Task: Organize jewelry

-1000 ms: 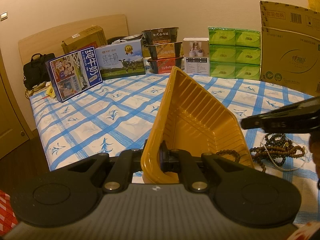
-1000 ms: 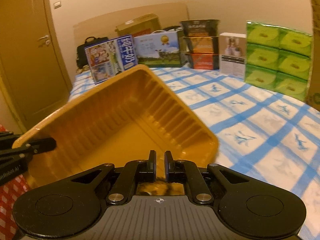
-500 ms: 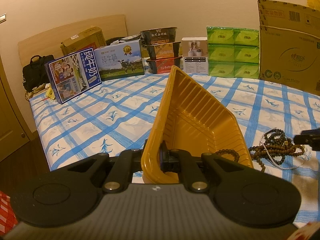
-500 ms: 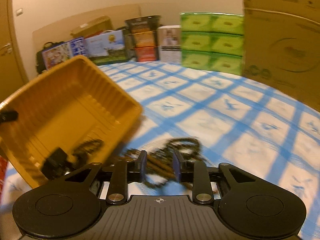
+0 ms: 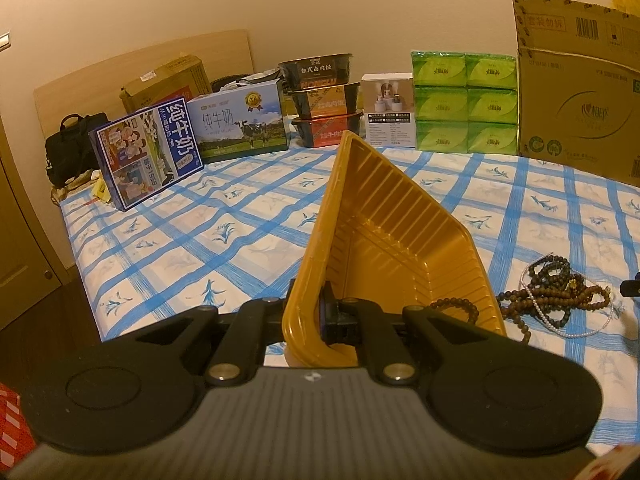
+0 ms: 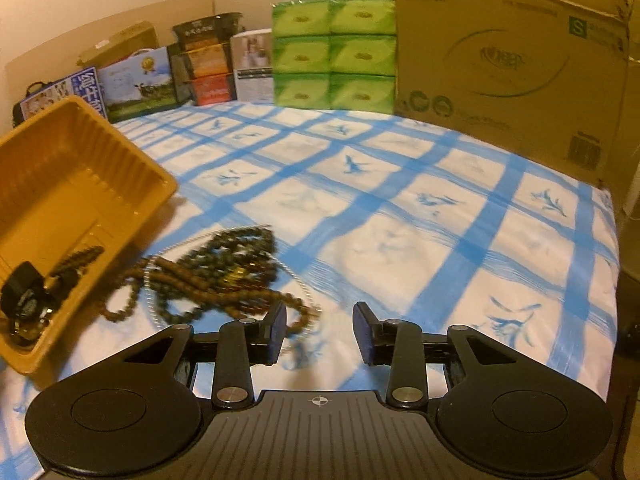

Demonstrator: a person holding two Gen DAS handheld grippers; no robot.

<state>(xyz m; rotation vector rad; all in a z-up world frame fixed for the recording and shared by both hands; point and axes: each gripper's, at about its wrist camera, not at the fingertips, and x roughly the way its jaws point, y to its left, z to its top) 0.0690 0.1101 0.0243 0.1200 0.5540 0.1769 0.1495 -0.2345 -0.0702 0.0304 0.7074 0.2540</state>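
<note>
A yellow ribbed plastic tray (image 5: 384, 248) stands tilted on the blue-checked bed. My left gripper (image 5: 320, 316) is shut on its near rim. One brown bead bracelet (image 5: 456, 307) lies inside the tray, and it shows in the right wrist view (image 6: 76, 260). A pile of bead bracelets and a pearl strand (image 5: 560, 296) lies on the sheet to the right of the tray. In the right wrist view the pile (image 6: 224, 276) is just ahead and left of my right gripper (image 6: 320, 330), which is open and empty above the sheet. The tray (image 6: 60, 208) is at the left there.
Milk cartons (image 5: 168, 148), stacked noodle bowls (image 5: 324, 100), green tissue packs (image 5: 464, 100) and a large cardboard box (image 5: 576, 92) line the far edge of the bed. The bed's right edge (image 6: 612, 280) drops off close by.
My right gripper has left the tray, swung right over the sheet near the bead pile and opened. The left gripper and the tray have barely moved.
</note>
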